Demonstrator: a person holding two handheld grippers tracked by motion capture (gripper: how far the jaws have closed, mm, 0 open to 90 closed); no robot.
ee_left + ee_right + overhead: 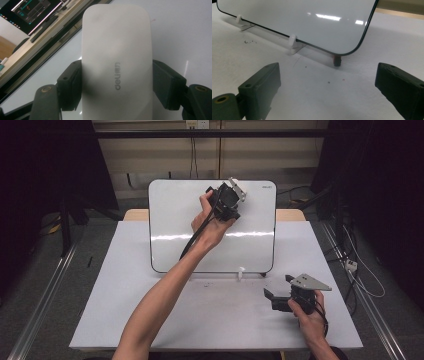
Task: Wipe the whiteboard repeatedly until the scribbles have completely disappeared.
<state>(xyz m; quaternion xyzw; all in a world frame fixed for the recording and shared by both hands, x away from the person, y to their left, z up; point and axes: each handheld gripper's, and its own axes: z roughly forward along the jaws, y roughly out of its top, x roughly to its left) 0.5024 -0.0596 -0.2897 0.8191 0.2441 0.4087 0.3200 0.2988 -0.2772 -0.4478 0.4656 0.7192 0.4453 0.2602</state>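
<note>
Our left gripper (117, 82) clamps a smooth white eraser (116, 50) (grey logo) against the whiteboard (170, 220); our right gripper (327, 85) gapes wide above the bench (215, 315).

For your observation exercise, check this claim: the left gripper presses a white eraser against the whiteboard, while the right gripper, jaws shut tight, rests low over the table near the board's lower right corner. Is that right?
Not quite. The right gripper is open: the right gripper view shows its jaws wide apart with nothing between them. The rest holds: the left gripper clamps the white eraser at the whiteboard.
</note>
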